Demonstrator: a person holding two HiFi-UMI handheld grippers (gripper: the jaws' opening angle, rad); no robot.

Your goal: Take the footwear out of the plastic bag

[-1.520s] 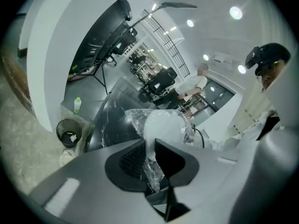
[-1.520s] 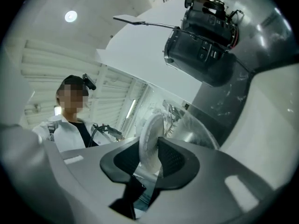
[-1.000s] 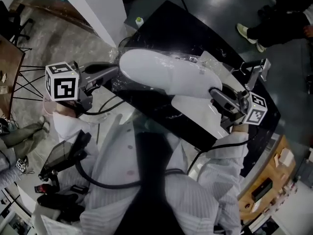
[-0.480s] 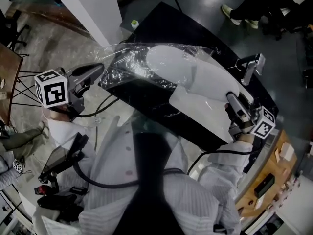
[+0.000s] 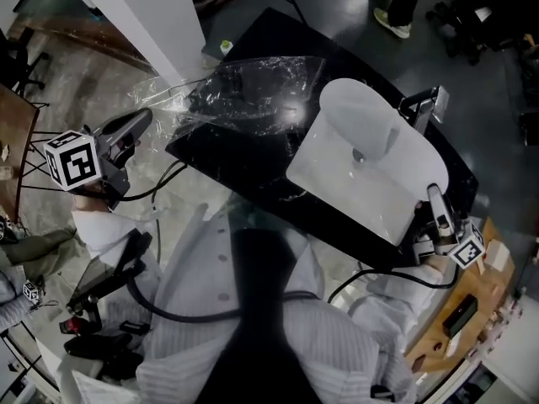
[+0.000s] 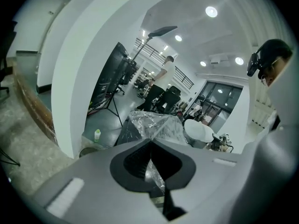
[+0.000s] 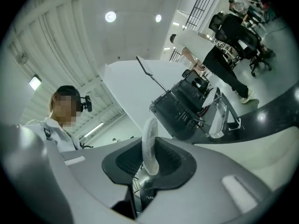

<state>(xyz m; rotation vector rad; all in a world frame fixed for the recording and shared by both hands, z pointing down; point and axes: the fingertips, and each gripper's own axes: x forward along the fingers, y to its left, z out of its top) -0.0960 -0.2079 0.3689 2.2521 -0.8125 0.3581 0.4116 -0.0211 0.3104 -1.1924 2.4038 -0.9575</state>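
My left gripper (image 5: 145, 118) is shut on a corner of the clear plastic bag (image 5: 244, 91), which stretches crumpled and slack above the far left of the black table (image 5: 253, 154). The white footwear (image 5: 362, 154) is outside the bag, above the table's right part, one piece standing behind a flatter one. My right gripper (image 5: 432, 194) is shut on its right edge. The left gripper view shows the bag (image 6: 156, 125) pinched in the left gripper (image 6: 150, 146). In the right gripper view a thin white footwear edge (image 7: 149, 143) stands between the jaws of the right gripper (image 7: 148, 164).
A white pillar (image 5: 143, 15) rises at the far left. A small bottle with a green cap (image 5: 225, 47) stands on the floor beyond the table. A metal stand (image 5: 421, 108) sits at the table's right end. Someone's feet (image 5: 392, 19) show at the top. A wooden shelf (image 5: 472, 310) lies at lower right.
The footwear has slid out of the bag to the right with my right gripper. My left gripper has drawn the bag away to the left, and the bag now hangs without it.
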